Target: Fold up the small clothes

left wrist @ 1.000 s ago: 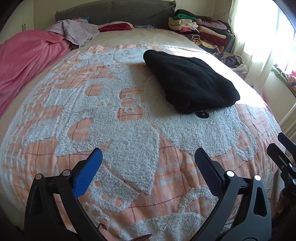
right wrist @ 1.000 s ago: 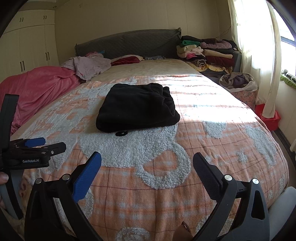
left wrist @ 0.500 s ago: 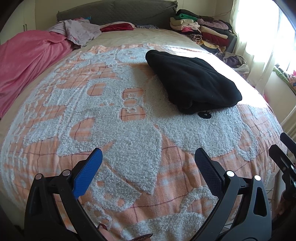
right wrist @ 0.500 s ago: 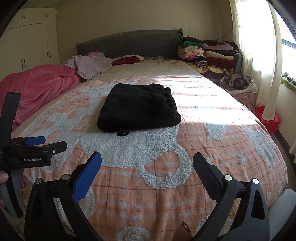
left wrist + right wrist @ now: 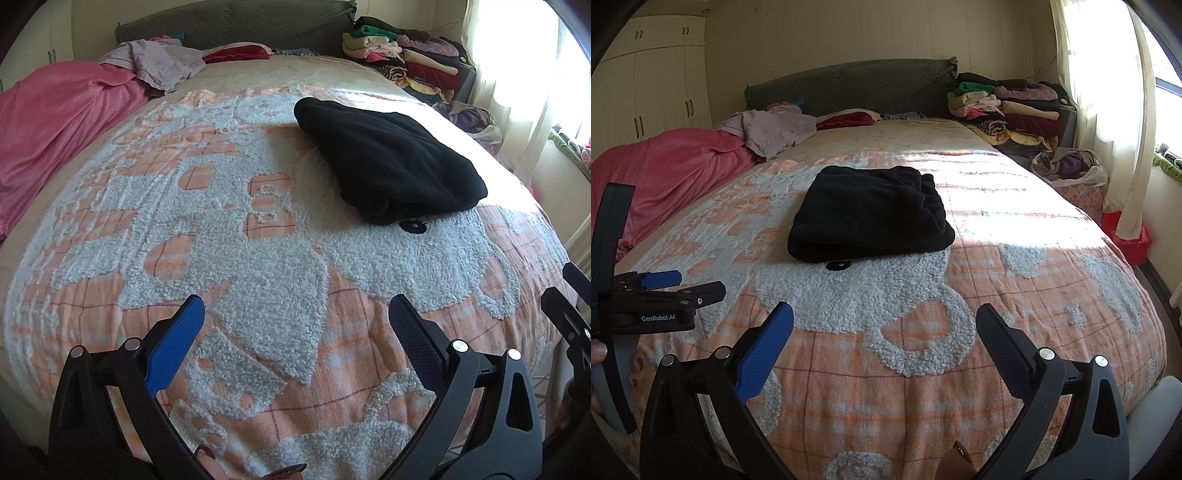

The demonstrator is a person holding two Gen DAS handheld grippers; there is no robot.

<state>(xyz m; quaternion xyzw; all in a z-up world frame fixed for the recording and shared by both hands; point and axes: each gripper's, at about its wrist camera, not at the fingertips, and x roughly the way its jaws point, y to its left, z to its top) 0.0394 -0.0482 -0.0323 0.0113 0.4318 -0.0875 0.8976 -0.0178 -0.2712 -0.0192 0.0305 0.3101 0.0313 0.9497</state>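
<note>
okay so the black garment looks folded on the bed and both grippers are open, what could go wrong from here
The folded black garment is thick and soft, so lifting it by one edge could let the layers slide apart. It also lies well ahead of the left gripper and right gripper, so reaching may drag fingers through the fluffy bedspread and rumple it.

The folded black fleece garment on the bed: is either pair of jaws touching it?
Apart. In the right wrist view, orange-and-white blanket separates the folded black fleece garment from the open right gripper and left gripper.
</note>
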